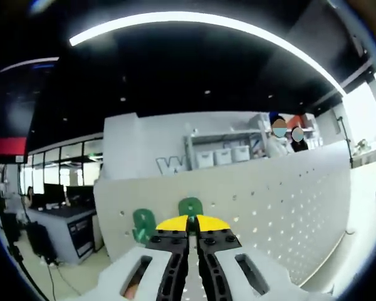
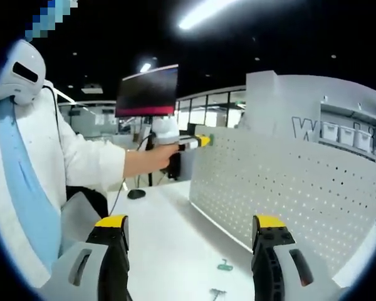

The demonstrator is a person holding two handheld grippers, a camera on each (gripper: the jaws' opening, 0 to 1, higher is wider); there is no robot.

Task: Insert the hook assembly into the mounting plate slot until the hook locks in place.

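Observation:
My left gripper (image 1: 192, 224) is shut on a green hook (image 1: 190, 206), which it holds against the white perforated mounting plate (image 1: 269, 207). A second green hook (image 1: 142, 224) sits on the plate just to the left. In the right gripper view, the left gripper (image 2: 203, 140) is in a person's hand (image 2: 160, 153) at the plate's (image 2: 288, 182) near upper edge, a bit of green hook (image 2: 208, 139) at its tip. My right gripper (image 2: 191, 241) stands wide open above the white table (image 2: 169, 238), holding nothing.
Two small green parts (image 2: 224, 266) (image 2: 218, 292) lie on the table in front of the plate. A person in a white coat (image 2: 56, 163) stands at the left. A dark monitor (image 2: 149, 91) is behind the hand. Shelves with bins (image 1: 222, 155) and two people are beyond the plate.

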